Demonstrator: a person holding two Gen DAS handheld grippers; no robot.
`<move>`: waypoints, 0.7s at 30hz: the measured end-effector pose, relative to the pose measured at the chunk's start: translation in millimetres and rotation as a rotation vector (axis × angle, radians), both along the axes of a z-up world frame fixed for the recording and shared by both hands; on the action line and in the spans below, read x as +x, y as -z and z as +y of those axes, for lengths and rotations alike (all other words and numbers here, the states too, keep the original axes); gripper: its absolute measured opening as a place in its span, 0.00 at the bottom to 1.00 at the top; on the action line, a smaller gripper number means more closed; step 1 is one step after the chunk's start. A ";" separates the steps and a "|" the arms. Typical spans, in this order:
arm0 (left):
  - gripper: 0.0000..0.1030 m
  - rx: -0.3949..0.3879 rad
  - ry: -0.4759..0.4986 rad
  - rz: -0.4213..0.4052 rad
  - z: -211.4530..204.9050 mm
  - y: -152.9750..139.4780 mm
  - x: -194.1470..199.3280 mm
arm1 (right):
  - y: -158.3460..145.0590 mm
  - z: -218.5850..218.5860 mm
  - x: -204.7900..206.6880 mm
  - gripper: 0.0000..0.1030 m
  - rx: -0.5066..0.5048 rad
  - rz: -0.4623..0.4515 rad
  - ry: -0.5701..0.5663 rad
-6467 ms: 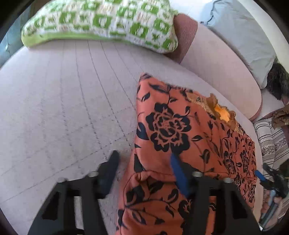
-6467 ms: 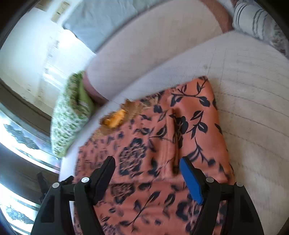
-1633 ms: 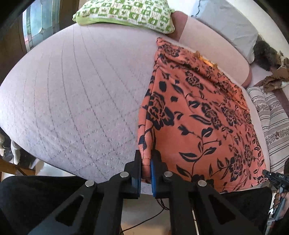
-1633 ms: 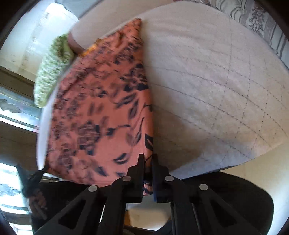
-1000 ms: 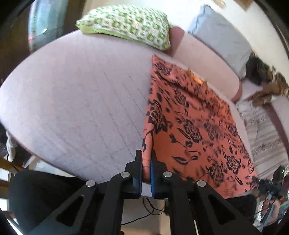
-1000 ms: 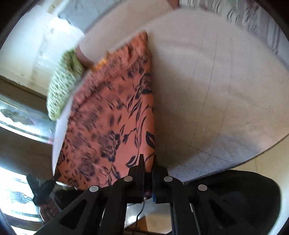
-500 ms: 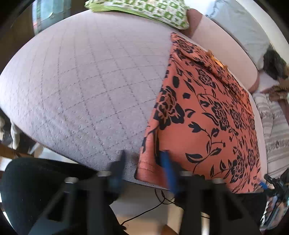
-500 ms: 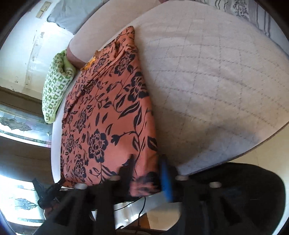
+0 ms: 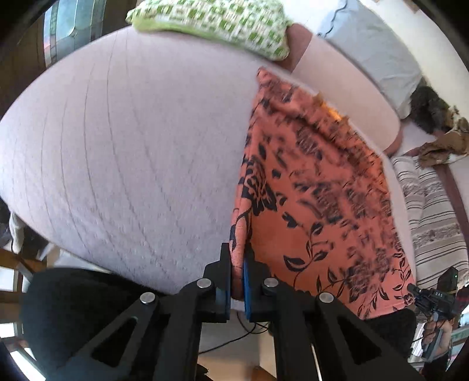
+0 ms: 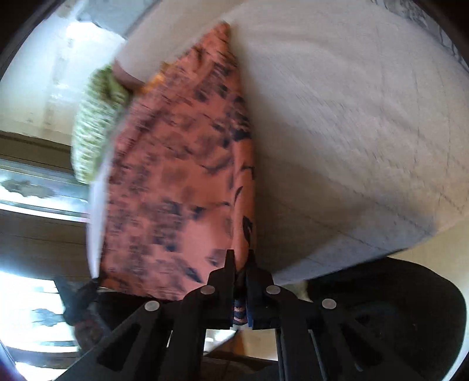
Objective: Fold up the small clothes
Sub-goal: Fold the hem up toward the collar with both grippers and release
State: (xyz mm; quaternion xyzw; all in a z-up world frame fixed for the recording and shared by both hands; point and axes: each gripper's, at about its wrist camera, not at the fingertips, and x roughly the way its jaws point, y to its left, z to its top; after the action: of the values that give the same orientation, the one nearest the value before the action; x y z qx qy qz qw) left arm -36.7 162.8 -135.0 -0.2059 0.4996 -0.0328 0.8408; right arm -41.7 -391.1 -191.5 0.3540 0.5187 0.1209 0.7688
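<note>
A wide bed [image 9: 123, 152] under a pale quilted cover fills both views, its near edge curving past the two tools. An orange garment [image 9: 316, 205] printed with dark flowers lies spread lengthwise on it, running from the near edge of the bed up toward the headboard end, where a bit of yellow-orange trim shows at its far edge. In the right wrist view the same garment [image 10: 176, 175] is smeared by blur and its pattern is hard to read.

At the far end of the bed a green-and-white checked pillow [image 9: 211, 23] rests on the cover, with a light blue pillow [image 9: 378, 58] further along the same end. A striped cloth [image 9: 431, 211] lies beyond the far side edge of the bed.

The left claw [image 9: 237, 281] has just closed again and is clamped on the garment's near corner, the cloth rising pinched between its pads at the bed's near edge. The right claw [image 10: 241, 287] has likewise just closed and grips the other near corner, a fold of the orange fabric hanging between its fingers.
</note>
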 end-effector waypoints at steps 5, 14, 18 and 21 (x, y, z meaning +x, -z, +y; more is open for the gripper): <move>0.06 -0.031 -0.014 0.200 9.7 42.1 27.7 | 22.9 -8.3 19.7 0.05 0.088 0.048 0.009; 0.06 -0.055 0.086 -0.080 1.4 -82.9 146.9 | -67.3 -33.1 133.7 0.05 0.216 -0.221 0.017; 0.13 -0.031 0.028 -0.204 -0.1 -101.3 261.0 | -89.2 -46.4 246.3 0.06 0.225 -0.325 0.074; 0.76 0.030 -0.005 -0.202 2.0 -61.2 337.3 | -44.2 -55.2 332.4 0.21 0.261 -0.275 0.133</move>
State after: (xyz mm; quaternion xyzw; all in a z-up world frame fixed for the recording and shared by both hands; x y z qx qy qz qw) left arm 300.7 164.8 -73.9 -0.1900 0.4120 -0.0437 0.8901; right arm 290.7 -446.3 -147.3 0.4645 0.3641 0.1833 0.7862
